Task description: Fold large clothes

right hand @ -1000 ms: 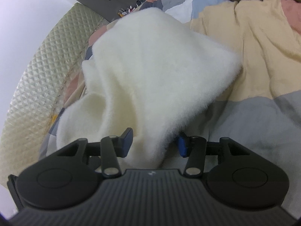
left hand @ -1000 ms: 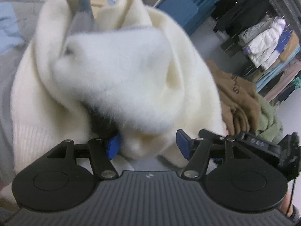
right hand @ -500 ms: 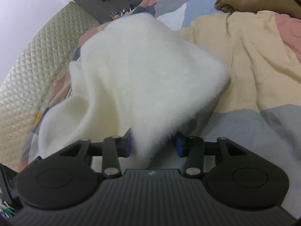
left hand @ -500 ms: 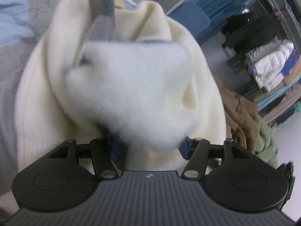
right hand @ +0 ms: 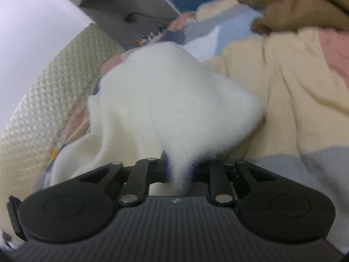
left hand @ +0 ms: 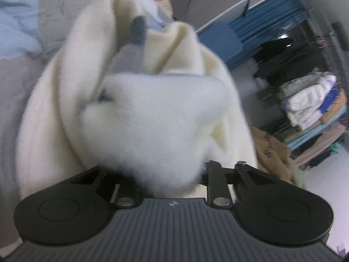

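A cream-white fluffy sweater (left hand: 152, 122) with a grey inner patch fills the left wrist view. A thick fold of it bulges between the jaws of my left gripper (left hand: 168, 174), which are closing on it; the fabric hides the pads. In the right wrist view another corner of the same white sweater (right hand: 170, 109) narrows into a pinched strip between the jaws of my right gripper (right hand: 180, 172), which are closing and press on it. The sweater hangs over a patchwork bedspread (right hand: 294, 100).
A brown garment (right hand: 301, 2) lies on the bed at the upper right. A quilted headboard (right hand: 43, 118) curves along the left. Brown and green clothes (left hand: 277, 152) are piled to the right, with a clothes rack (left hand: 309, 100) beyond.
Both grippers' jaws have drawn together around the white sweater. The left view has shifted sideways and rolled a little; the sweater corner in the right gripper is now pinched thin.
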